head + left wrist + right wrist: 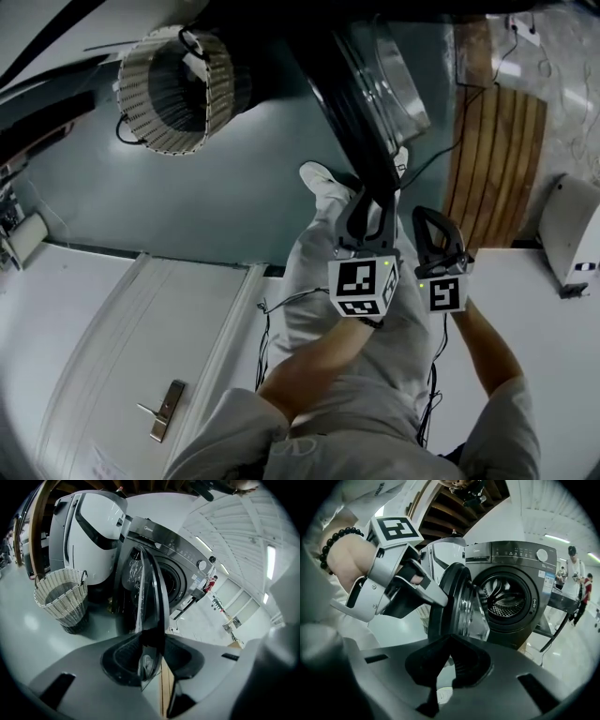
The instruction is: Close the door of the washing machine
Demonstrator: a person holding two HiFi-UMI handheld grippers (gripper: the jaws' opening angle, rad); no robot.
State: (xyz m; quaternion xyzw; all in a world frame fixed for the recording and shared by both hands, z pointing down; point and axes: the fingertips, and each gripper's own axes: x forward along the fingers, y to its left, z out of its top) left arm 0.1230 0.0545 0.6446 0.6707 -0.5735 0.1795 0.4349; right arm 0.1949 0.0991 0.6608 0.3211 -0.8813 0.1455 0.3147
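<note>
The dark grey washing machine (520,581) stands with its round door (459,604) swung wide open, the drum (506,597) bare. In the head view the door (352,103) runs edge-on as a black bar. My left gripper (366,202) straddles the door's rim; in the left gripper view the door (151,588) rises edge-on between the parted jaws of that gripper (152,646), with no clear squeeze on it. My right gripper (431,220) hangs just right of the left one, beside the door. Its jaws (449,640) are shut on nothing.
A wicker basket (63,599) sits on the floor left of the machine, in front of a white appliance (89,531). A wooden slatted panel (497,159) and a white unit (572,234) lie to the right. People (576,581) stand beyond the machine. Cables trail by my legs.
</note>
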